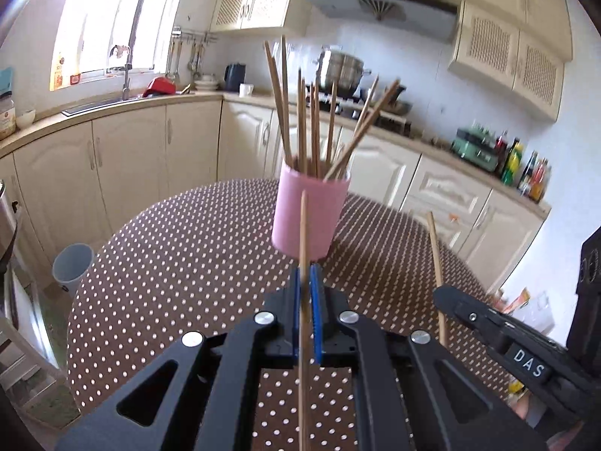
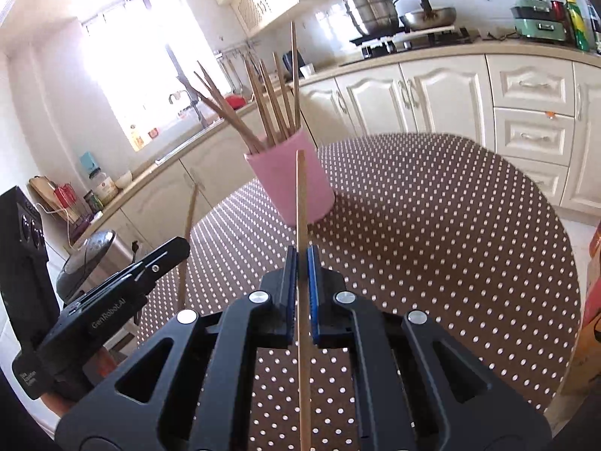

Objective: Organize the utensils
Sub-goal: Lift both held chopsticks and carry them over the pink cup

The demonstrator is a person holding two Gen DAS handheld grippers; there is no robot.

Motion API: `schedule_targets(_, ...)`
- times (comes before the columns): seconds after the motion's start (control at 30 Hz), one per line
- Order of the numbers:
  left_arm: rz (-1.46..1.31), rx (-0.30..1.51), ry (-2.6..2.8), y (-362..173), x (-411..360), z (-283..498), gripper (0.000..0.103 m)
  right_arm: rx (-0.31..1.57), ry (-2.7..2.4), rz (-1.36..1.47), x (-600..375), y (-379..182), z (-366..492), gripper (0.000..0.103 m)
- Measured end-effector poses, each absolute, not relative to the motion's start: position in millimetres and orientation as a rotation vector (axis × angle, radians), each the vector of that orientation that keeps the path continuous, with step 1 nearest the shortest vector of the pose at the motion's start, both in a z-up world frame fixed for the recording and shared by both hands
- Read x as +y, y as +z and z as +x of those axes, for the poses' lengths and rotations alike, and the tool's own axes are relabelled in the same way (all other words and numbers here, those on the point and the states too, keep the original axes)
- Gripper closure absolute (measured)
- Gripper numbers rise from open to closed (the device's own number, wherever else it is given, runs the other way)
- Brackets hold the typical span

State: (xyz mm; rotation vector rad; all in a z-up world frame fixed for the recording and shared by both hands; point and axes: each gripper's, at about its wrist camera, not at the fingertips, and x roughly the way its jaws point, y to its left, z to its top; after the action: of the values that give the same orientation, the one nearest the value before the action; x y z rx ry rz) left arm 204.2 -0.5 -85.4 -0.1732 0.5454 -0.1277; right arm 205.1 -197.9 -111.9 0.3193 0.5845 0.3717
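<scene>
While both tools sit pressed together, the left tool (image 1: 305, 282) pinches one chopstick (image 1: 302, 225) partway along its shaft, and the right tool (image 2: 301, 263) pinches a second chopstick (image 2: 300, 195) likewise. Both point at the pink cup (image 1: 308, 214) of chopsticks on the dotted worktop (image 1: 169, 244). Sticks look light, stiff, smooth, likely to pivot; a mid-shaft grip seems safest.

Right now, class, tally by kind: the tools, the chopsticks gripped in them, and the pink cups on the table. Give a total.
Tools: 2 (left tool, right tool)
Gripped chopsticks: 2 (left chopstick, right chopstick)
Pink cup: 1
Total: 5
</scene>
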Motion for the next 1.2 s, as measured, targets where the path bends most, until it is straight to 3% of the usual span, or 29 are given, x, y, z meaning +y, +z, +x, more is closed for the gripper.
schedule_targets(0.3, -0.149, 0.471, -0.116, -50, 9, 200, 0.097, 0.486, 0.362, 0.303, -203, -77, 199, 0.097)
schedule_targets(0.43, -0.105, 0.524, -0.148, -61, 9, 204, 0.095, 0.495, 0.346, 0.277, -202, -75, 201, 0.097)
schedule_targets(0.47, -0.098, 0.581, -0.17, -70, 9, 207, 0.093, 0.503, 0.338, 0.273, -201, -78, 202, 0.096)
schedule_targets(0.53, -0.101, 0.641, -0.188, -81, 9, 212, 0.064, 0.529, 0.337, 0.271, -201, -83, 208, 0.096)
schedule_targets(0.57, -0.103, 0.67, -0.191, -88, 10, 214, 0.061, 0.542, 0.343, 0.28, -201, -86, 211, 0.096)
schedule_targets(0.83, -0.082, 0.884, -0.11, -142, 7, 245, 0.06, 0.63, 0.364, 0.283, -193, -111, 227, 0.096)
schedule_targets(1.1, -0.016, 0.913, -0.041, -156, -8, 268, 0.06, 0.707, 0.372, 0.289, -184, -138, 235, 0.097)
schedule_targets(1.17, -0.006, 0.911, -0.021, -156, -10, 272, 0.068, 0.716, 0.369, 0.29, -184, -142, 235, 0.097)
schedule_targets(1.2, 0.011, 0.904, 0.0, -156, -11, 274, 0.097, 0.72, 0.368, 0.291, -184, -143, 236, 0.097)
